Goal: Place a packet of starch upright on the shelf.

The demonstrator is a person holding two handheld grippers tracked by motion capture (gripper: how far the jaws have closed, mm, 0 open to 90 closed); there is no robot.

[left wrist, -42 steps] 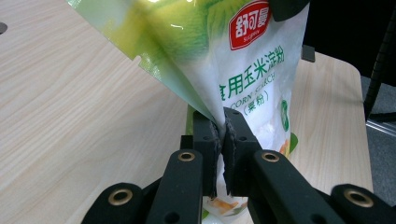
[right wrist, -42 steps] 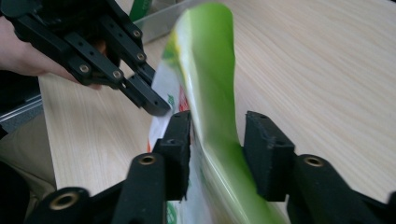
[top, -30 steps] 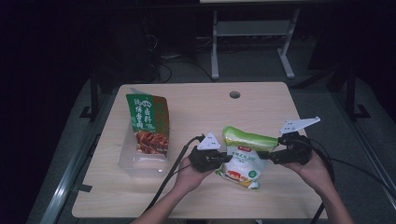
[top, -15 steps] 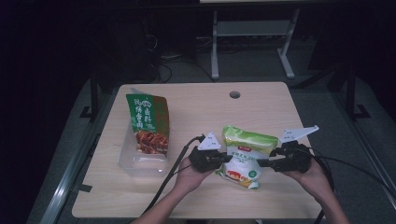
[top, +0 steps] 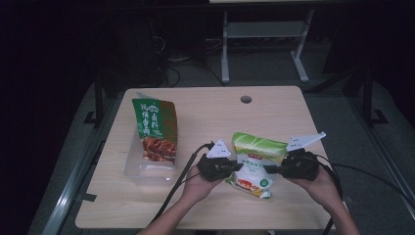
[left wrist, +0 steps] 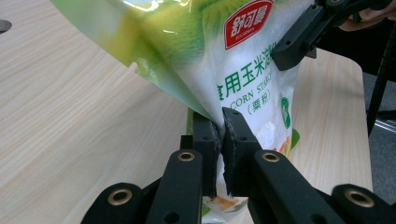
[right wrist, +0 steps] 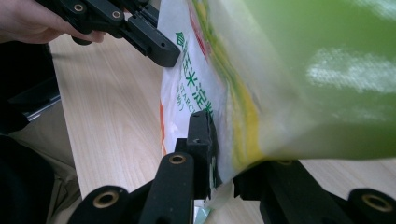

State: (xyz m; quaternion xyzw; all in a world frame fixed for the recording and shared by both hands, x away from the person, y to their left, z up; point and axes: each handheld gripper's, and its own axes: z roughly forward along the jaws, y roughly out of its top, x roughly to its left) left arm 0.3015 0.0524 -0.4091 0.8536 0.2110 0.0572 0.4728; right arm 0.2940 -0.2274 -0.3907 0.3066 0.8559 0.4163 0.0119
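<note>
At the table's near edge: corn starch bag (top: 254, 164) pinched on both side seams, left gripper (top: 234, 167) clamped, right gripper (top: 272, 170) just closing on it.
Risk: thin-edge grips slip or the film tears if the hands pull apart; powder spills.

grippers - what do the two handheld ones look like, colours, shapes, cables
The left gripper and right gripper are both matt black, with blocky bodies and two flat fingers on arms joined by brass-ringed pivots. Each carries a pale grey three-cornered plate on top and trails a black cable. Forearms are bare, no sleeves showing.
</note>
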